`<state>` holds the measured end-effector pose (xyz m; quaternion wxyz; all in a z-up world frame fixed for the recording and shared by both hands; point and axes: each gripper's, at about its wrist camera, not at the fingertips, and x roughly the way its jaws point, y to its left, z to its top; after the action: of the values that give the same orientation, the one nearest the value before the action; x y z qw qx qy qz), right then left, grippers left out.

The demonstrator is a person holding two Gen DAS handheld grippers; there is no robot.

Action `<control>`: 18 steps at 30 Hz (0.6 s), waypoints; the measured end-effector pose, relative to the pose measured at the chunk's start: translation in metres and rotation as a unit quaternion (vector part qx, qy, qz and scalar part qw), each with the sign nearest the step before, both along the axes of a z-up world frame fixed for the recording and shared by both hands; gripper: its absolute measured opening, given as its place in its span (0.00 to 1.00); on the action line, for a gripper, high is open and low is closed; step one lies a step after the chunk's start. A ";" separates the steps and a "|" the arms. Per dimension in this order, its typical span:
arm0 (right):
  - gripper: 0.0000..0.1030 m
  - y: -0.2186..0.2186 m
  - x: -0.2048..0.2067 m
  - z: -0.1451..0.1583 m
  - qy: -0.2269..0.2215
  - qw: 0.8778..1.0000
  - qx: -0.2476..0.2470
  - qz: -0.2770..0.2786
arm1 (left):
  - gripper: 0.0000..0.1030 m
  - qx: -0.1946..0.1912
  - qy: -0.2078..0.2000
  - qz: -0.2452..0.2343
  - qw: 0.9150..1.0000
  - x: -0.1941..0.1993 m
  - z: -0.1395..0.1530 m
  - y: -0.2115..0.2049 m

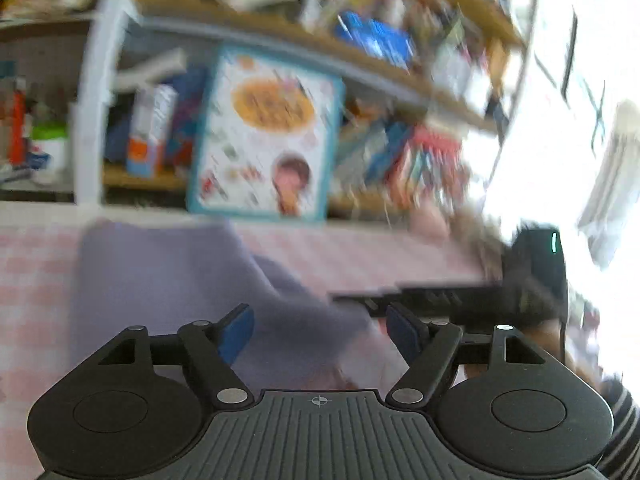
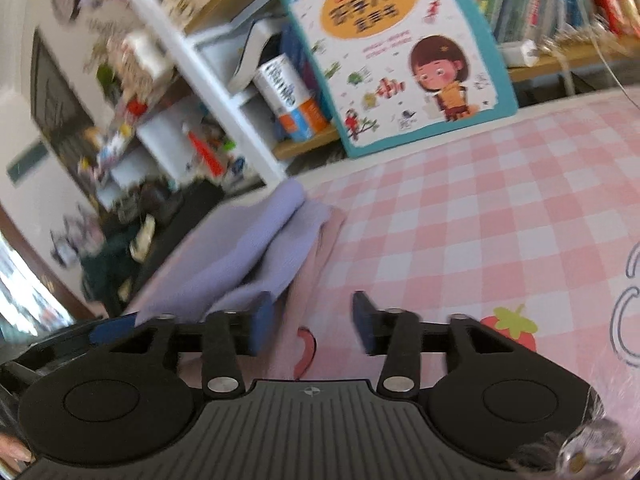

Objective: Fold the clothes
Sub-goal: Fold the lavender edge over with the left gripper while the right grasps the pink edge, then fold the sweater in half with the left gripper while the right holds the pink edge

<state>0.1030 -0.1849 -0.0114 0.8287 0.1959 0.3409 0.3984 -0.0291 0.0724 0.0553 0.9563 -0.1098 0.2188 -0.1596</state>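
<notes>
The purple cloth point(image 1: 172, 280) lies on the pink checked tablecloth point(image 2: 460, 232), close to the table's far edge, where the shelves begin. In the right wrist view the purple cloth point(image 2: 256, 248) is folded into layers — one rolled fold sits on top and a flat part spreads below it. Its far end reaches almost to the table's edge.

The left gripper point(image 1: 320, 328) hangs just above the cloth. Its two blue pads point(image 1: 238, 332) stand wide apart and nothing is between them. The cloth fills the view under and in front of it. The picture there is blurry, so the folds are hard to make out.

The right gripper point(image 2: 314, 328) is over the tablecloth, at the near end of the cloth. Its fingers are wide apart too and hold nothing. The left pad point(image 2: 262, 326) is right by the cloth's near edge — I cannot tell if it touches. The other pad is over bare tablecloth.

A big picture book point(image 2: 400, 52) with a girl on the cover leans against the shelf point(image 2: 304, 146) behind the table's far edge. A red strawberry print point(image 2: 510, 326) shows on the tablecloth near the right gripper.
</notes>
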 end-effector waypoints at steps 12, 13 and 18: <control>0.68 0.009 0.016 -0.007 0.106 0.980 0.143 0.087 | 0.31 0.055 0.027 0.032 0.998 0.004 -0.036 0.006; 0.69 0.017 0.015 -0.006 0.105 0.981 0.131 0.095 | 0.31 0.056 0.026 0.031 0.998 0.004 -0.036 0.005; 0.53 0.065 0.010 0.004 0.024 0.995 0.008 0.097 | 0.32 0.054 0.026 0.017 0.998 0.009 -0.041 -0.001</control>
<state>0.1129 -0.1201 -0.0073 0.7760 0.1778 0.3751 0.4749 -0.0202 0.0719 0.0147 0.9573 -0.0661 0.2504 -0.1286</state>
